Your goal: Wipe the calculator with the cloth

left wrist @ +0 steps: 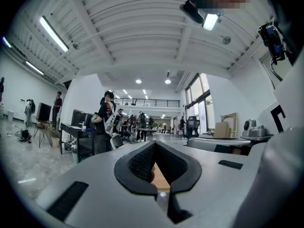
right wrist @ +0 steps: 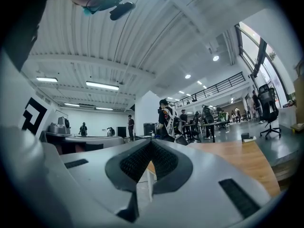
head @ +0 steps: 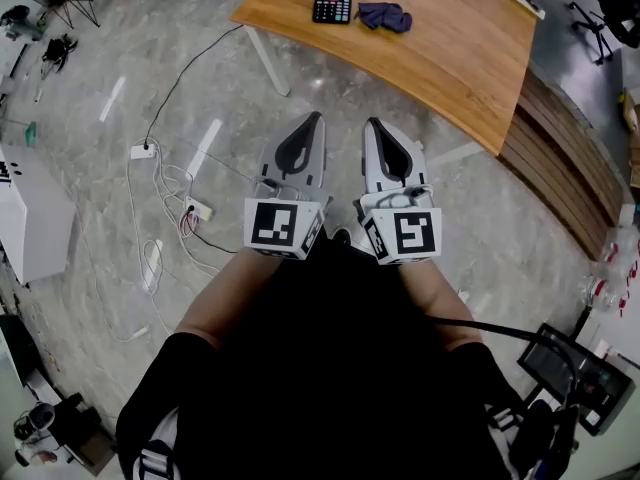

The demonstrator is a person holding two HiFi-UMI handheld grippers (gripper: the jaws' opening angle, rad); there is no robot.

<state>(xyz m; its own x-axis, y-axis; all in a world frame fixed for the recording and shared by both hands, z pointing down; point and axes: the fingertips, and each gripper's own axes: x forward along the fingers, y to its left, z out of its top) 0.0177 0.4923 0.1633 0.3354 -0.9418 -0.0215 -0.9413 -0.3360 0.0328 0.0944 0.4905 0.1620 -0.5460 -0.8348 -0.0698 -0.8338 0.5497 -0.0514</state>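
— Wood, one table (head: 440, 48) of it. How many things lie on it?

— Two. There is one black calculator (head: 332, 6) and one dark blue cloth (head: 385, 16), which is crumpled into a heap. In the head view the calculator lies toward the table's left corner. The cloth is just beside it, on the side away from that corner. Both are well back from the table's near edge.

— And the person's tools?

— Two again, one in each hand, held side by side over the grey floor (head: 80, 128). The left gripper (head: 314, 120) and the right gripper (head: 372, 125) both point toward the table. Both are well apart from the calculator and the cloth.

— What do the claws hold?

— Nothing. In the left gripper view the left gripper's (left wrist: 154, 144) two dark pads are pressed together at the tips, with nothing pinched between them. The right gripper view shows the same for the right gripper (right wrist: 151, 141): two pads, tips together, nothing in between. A strip of the wooden tabletop shows beyond the pads in each of these views.

— Anything else on the floor?

— Two white blocks. One socket block (head: 143, 151) lies nearer the table and a second socket block (head: 198, 209) lies nearer the person. Loose cables (head: 135, 218) loop between and around them, too tangled to count.

— Any other people?

— Several people (left wrist: 105, 120) stand among desks far off in both gripper views, too small to count.
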